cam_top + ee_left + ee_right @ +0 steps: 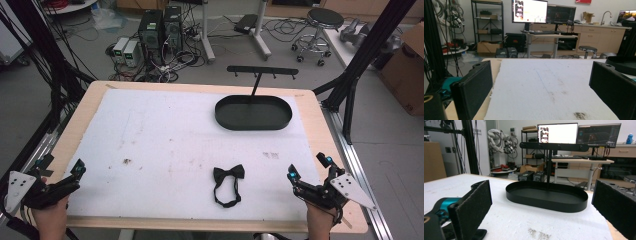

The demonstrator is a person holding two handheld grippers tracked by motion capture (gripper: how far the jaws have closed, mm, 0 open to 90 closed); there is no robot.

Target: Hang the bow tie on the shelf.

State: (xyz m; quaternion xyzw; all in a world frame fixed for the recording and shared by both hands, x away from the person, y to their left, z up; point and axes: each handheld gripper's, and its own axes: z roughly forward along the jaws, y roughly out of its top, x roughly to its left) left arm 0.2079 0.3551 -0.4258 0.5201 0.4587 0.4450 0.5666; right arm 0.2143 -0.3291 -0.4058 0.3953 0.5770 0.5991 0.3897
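While both grippers rest at the near counter (pixel 90 107) edge with fingers spread wide and empty, the bow tie (pixel 228 184) lies between them, nearer the right gripper (pixel 309 172) than the left gripper (pixel 61 174). Nothing seems started; grasping it likely comes next, perhaps for the black tray (pixel 253 113) beyond.

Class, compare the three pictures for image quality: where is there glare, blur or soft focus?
High view: even light, soft shadows, the bow tie fairly crisp. Left gripper view: the monitor is blown out white, near jaws slightly soft. Right gripper view: the black tray is sharp enough, the bright monitor glares.
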